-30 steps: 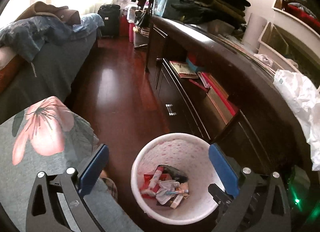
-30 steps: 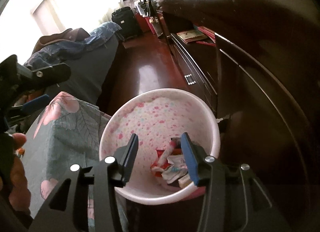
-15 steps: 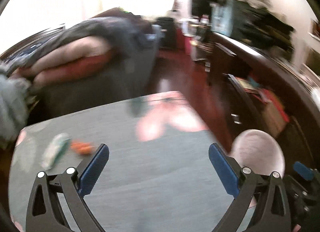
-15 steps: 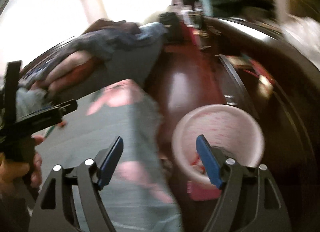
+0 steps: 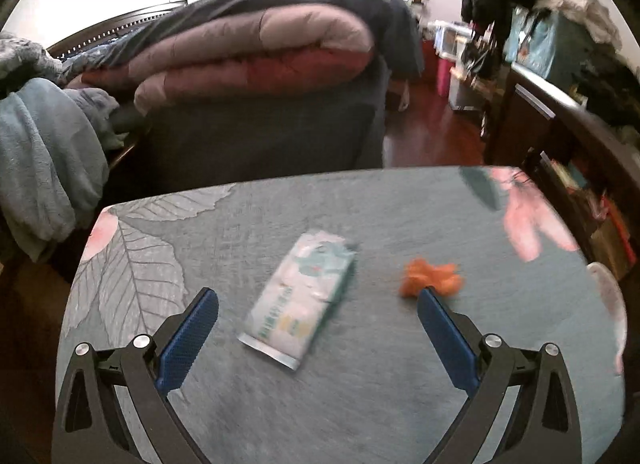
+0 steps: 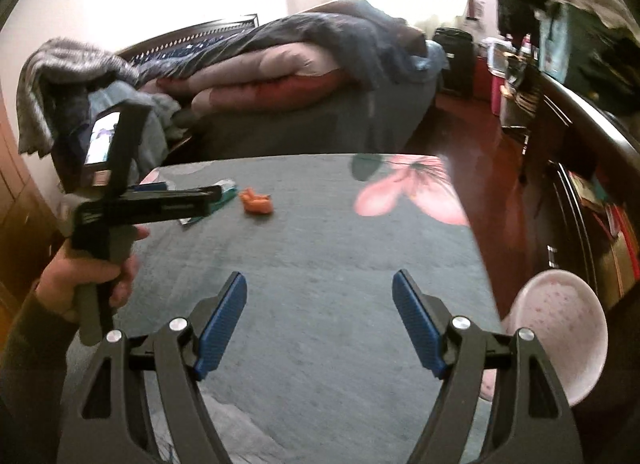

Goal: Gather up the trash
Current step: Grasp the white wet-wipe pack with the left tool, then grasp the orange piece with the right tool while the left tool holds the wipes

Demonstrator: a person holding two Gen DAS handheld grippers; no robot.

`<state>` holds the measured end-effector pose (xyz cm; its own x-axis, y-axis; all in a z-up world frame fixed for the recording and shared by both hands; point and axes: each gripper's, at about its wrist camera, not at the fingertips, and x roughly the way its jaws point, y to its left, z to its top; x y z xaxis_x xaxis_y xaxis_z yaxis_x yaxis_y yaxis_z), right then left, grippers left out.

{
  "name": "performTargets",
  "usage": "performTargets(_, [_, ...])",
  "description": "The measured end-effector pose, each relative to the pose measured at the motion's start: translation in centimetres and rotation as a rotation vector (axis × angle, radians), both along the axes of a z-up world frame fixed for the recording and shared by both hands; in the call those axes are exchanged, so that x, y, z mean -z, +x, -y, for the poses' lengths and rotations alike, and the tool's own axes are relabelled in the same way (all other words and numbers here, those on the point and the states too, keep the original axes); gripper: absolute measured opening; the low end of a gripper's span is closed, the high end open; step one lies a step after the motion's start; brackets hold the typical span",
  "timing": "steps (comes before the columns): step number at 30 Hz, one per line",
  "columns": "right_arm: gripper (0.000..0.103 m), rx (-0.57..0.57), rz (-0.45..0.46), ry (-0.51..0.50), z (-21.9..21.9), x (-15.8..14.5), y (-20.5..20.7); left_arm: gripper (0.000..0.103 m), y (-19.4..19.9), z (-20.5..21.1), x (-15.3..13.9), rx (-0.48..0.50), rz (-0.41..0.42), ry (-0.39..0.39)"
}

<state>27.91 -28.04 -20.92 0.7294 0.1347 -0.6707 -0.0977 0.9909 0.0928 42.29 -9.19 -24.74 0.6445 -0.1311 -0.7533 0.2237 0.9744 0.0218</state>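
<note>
A flat white-and-green wrapper (image 5: 302, 298) lies on the grey floral tablecloth (image 5: 360, 404), between the tips of my open, empty left gripper (image 5: 318, 316). A crumpled orange scrap (image 5: 432, 282) lies to its right, by the right fingertip (image 5: 434, 310). In the right wrist view the scrap (image 6: 258, 202) sits far left and the left gripper (image 6: 160, 204) partly hides the wrapper (image 6: 224, 194). My right gripper (image 6: 320, 304) is open and empty above the cloth (image 6: 320, 248). The pink speckled trash bin (image 6: 560, 328) stands on the floor at the table's right edge.
A bed with folded quilts (image 5: 256, 60) stands behind the table. A dark cabinet with books (image 6: 592, 192) runs along the right wall. Red-brown wooden floor (image 6: 492, 184) lies between the two. Blue-grey blankets (image 5: 44, 168) hang at the left.
Both grippers have swung left from above the bin to above the table. The right gripper has opened wider. The wrapper and orange scrap have come into view.
</note>
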Motion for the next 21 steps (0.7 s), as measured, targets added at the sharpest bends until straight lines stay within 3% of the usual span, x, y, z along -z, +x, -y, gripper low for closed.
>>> performTargets(7, [0.076,-0.051,-0.018,-0.019,-2.6,0.2,2.5,0.089,2.3,-0.6,2.3,0.055,-0.042,-0.013])
performTargets(10, [0.076,-0.052,-0.02,-0.033,-3.0,0.2,3.5,0.078,3.0,-0.7,2.5,0.073,-0.062,-0.029])
performTargets(11, [0.076,-0.051,-0.024,-0.035,-3.1,0.3,3.8,0.067,3.0,-0.6,2.4,0.085,-0.057,-0.031])
performTargets(15, [0.076,-0.05,-0.05,-0.026,-3.3,1.0,5.3,0.047,2.7,-0.2,2.4,0.098,-0.04,0.003])
performTargets(21, [0.076,-0.047,-0.083,-0.01,-4.0,2.1,7.7,0.045,2.4,-2.0,2.0,0.051,-0.059,-0.031])
